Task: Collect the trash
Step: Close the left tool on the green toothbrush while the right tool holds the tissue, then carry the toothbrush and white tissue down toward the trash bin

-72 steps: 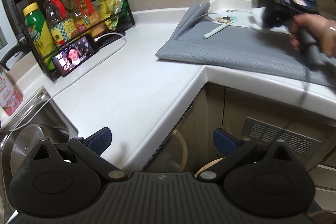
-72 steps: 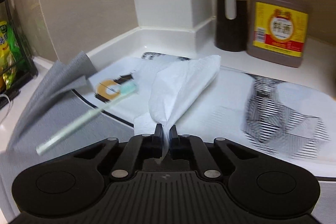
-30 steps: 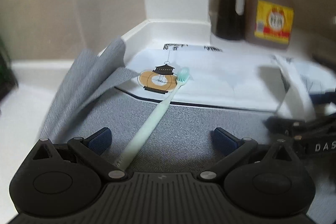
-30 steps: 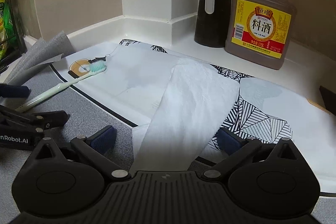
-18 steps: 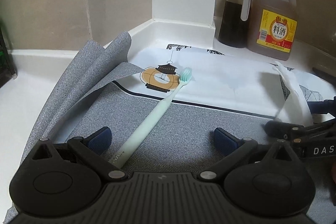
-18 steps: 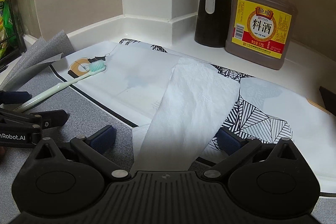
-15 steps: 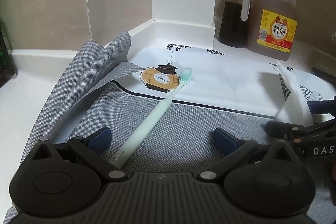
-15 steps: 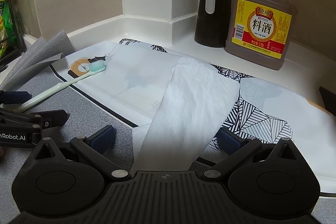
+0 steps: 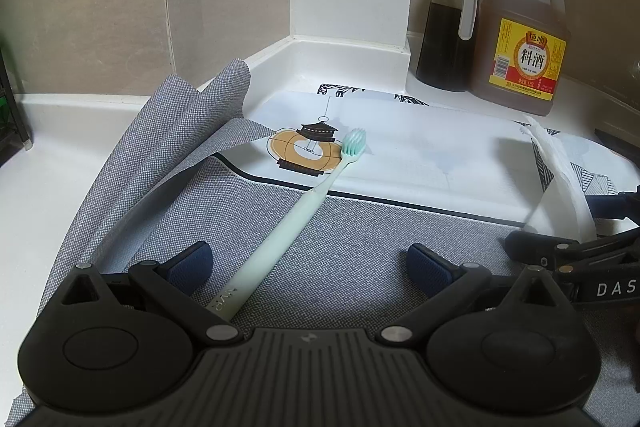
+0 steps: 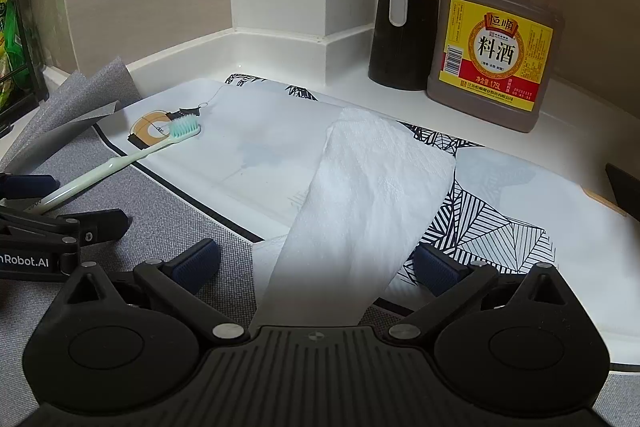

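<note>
Two grippers: both low over the desk, jaws apart.
Left gripper (image 9: 308, 263): straddles toothbrush (image 9: 296, 211) handle, ready to close.
Right gripper (image 10: 316, 263): straddles paper towel (image 10: 360, 195), ungripped.

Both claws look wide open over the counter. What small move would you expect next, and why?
Probably the left claw closes on the toothbrush: its handle already lies between the open fingers, resting on the grey mat. The right claw likewise straddles the paper towel.

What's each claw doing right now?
Left claw: open, toothbrush handle between its fingers.
Right claw: open, paper towel between its fingers.
</note>
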